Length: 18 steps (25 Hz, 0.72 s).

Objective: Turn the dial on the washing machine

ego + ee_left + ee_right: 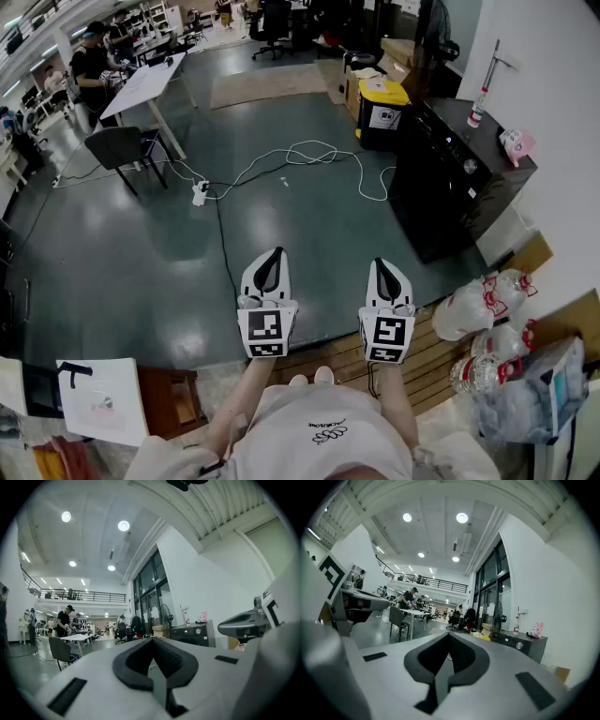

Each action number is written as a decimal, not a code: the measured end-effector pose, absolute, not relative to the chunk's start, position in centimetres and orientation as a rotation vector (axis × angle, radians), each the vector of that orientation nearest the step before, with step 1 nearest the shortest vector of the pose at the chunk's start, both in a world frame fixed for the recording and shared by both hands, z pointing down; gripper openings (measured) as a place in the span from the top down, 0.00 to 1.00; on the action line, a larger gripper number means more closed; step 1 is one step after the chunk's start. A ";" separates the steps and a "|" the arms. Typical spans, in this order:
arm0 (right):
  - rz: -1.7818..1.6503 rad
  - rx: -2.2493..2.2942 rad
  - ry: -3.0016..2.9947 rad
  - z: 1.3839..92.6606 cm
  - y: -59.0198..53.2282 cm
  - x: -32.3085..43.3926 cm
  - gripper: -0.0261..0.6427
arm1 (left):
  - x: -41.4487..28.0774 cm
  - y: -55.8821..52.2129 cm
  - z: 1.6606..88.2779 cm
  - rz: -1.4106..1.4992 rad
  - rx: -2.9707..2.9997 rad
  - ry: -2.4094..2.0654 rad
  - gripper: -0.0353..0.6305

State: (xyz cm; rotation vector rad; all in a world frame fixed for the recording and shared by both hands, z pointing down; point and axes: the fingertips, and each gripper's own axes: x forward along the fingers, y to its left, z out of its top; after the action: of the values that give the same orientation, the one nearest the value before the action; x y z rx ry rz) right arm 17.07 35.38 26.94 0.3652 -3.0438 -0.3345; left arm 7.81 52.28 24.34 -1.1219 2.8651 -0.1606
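Hovering grippers (277, 253) (381, 264), both closed, empty

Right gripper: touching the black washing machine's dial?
No, the right gripper hangs above the grey floor, well apart from the black washing machine and its silver dial.

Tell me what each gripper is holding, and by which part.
Nothing is held. The left gripper and the right gripper both have jaws closed together on nothing, away from the black washing machine.
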 end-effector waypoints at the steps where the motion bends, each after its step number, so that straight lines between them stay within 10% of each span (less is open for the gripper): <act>1: -0.337 0.363 -3.045 27.0 35.5 17.0 0.95 | 7.7 52.4 24.5 -0.160 -1.121 2.867 0.95; 18: -0.324 0.255 -3.063 28.5 33.3 16.1 0.95 | 7.1 50.4 26.4 -0.166 -1.072 2.914 0.95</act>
State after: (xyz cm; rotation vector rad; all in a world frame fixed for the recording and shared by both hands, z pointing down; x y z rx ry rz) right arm 16.09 33.32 28.55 0.2553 -3.0631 -0.3241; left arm 7.08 50.39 26.37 -1.0717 2.9137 -0.1655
